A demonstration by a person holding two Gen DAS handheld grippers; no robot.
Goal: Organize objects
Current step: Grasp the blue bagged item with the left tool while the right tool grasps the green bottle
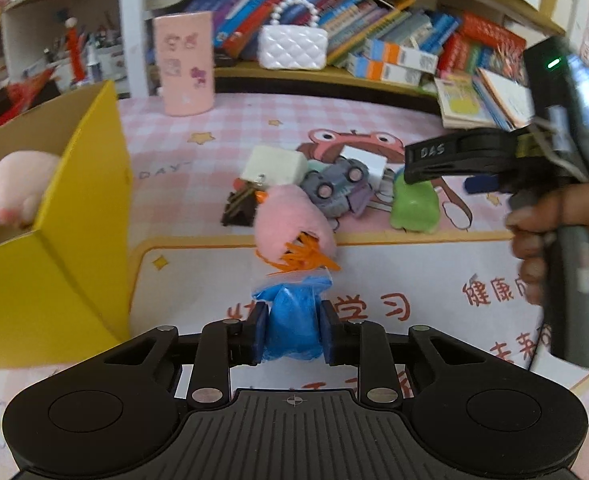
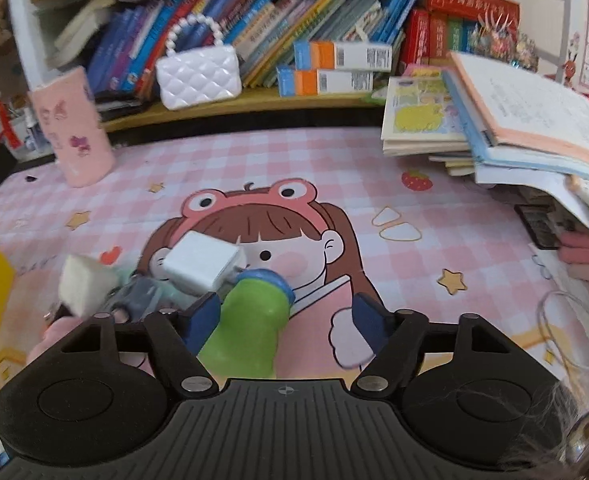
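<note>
Desk sort, both grippers over mat [image 2: 374,152]

L gripper [image 1: 293,330] clamps blue bag [image 1: 292,320], frame bottom centre. R gripper [image 2: 286,320] half open, astride green toy [image 2: 246,328], right pad clear.

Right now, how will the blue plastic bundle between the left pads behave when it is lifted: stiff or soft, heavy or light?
Probably soft: the blue plastic bundle looks crumpled and pinched in between the left hand-held gripper pads. Likely light, being thin film. Its loose top edge may flop or slip, so the grip could shift.
</note>
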